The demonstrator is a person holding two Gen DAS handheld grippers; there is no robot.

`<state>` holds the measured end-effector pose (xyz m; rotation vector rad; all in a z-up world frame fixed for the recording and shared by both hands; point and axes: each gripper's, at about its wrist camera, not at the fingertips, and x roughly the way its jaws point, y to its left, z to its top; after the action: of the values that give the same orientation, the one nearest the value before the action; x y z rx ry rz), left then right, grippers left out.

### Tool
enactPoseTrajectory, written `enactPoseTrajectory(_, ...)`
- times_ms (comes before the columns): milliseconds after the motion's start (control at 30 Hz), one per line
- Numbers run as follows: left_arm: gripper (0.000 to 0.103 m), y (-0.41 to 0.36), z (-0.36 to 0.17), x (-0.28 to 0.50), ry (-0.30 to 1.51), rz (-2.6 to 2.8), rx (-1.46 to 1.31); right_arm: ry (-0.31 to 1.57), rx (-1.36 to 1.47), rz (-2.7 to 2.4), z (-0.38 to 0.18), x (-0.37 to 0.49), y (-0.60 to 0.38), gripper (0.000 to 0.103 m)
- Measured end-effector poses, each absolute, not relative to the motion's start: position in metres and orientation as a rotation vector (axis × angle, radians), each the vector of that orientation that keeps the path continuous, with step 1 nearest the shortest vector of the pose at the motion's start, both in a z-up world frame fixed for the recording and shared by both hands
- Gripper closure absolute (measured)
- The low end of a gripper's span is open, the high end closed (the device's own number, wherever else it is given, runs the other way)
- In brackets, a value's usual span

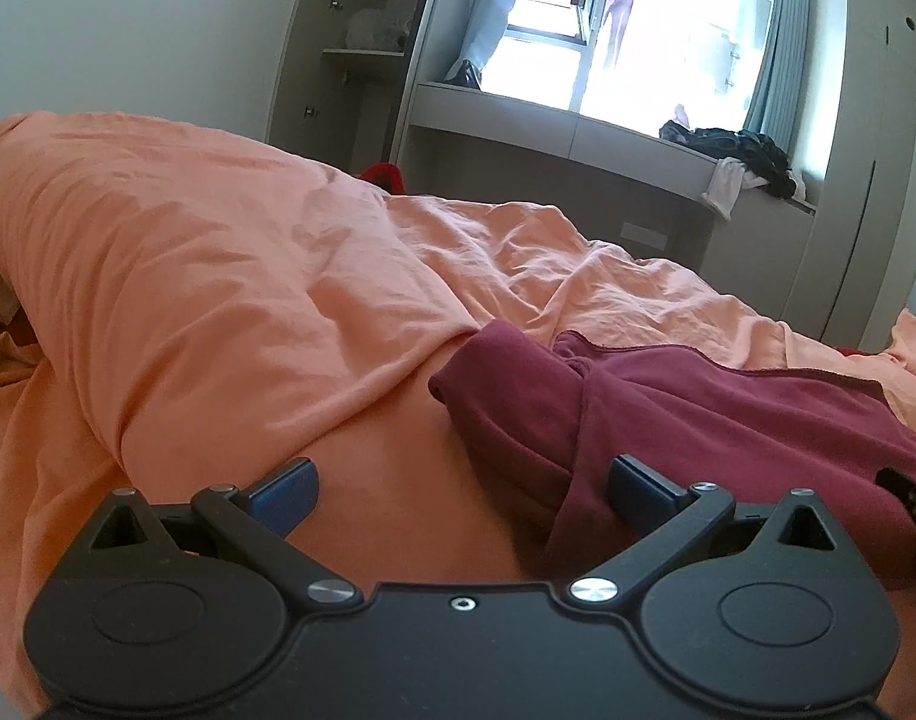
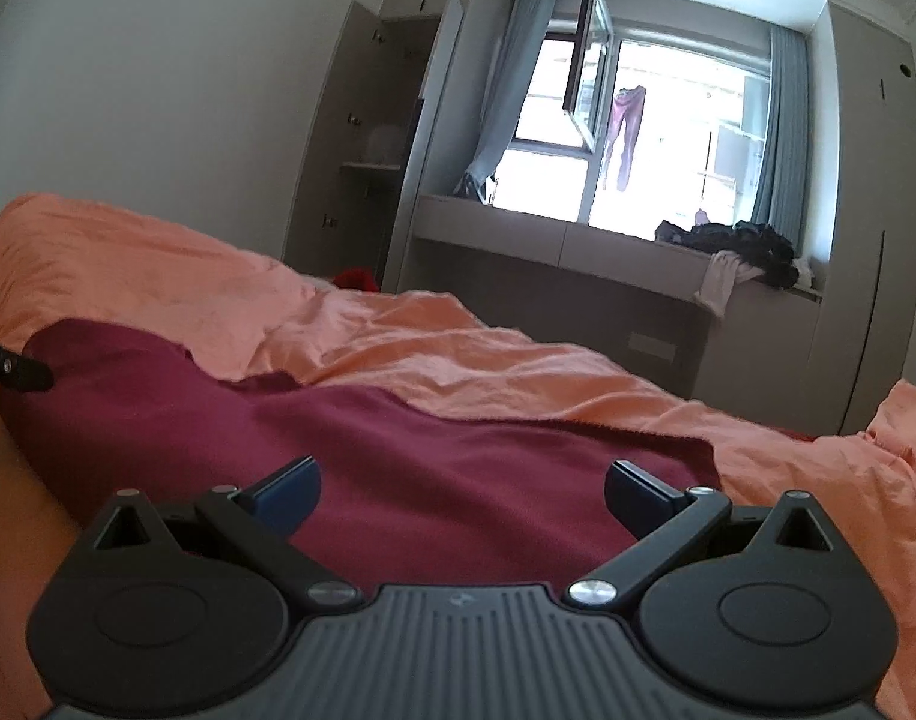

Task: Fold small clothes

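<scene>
Maroon garment (image 2: 398, 456) lies on the bed, on top of an orange duvet (image 1: 230, 276). Right wrist view: mostly flat, spread wide, far hem running left to right with a thin stitched edge against the orange fabric. Left wrist view: same maroon garment (image 1: 668, 414), left end bunched and rolled over into a thick fold, a loose flap hanging down toward the near side.

Left hand-held gripper (image 1: 461, 489) wide open, nothing between the blue pads (image 1: 284, 495). Its right pad sits just beside or against the garment's hanging flap; cannot tell if touching. Left pad over bare orange duvet. Right hand-held gripper (image 2: 461, 489) also wide open, holding nothing, low over the middle of the flat maroon cloth, both pads (image 2: 287, 492) above it.

At the far left edge of the right wrist view a black part (image 2: 20, 369) shows at the garment's left end, probably the other gripper.

Duvet heaps up in a tall ridge on the left, right next to the garment's bunched end. Flatter, wrinkled duvet beyond the far hem and to the right. Right corner of the garment ends near the right side, orange fabric beyond it.

Far side: window (image 2: 656, 138) with curtains, low counter (image 2: 554, 246) under it with a dark pile of clothes (image 2: 740, 243), open wardrobe (image 2: 368, 138) at far left.
</scene>
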<state>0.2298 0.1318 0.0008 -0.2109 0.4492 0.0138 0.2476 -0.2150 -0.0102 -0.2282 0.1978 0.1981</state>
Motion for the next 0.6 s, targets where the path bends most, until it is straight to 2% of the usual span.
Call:
enactPoseTrajectory(367,0.001,0.133,0.002,0.226,0.433,0.007,-0.233,0.229,-0.177,0.17,-0.026,0.248,-0.216,0.0)
enactPoseTrajectory(600,0.001,0.131,-0.002,0.205,0.35,-0.204,-0.442,0.241,-0.172,0.152,-0.028,0.248,-0.214,0.0)
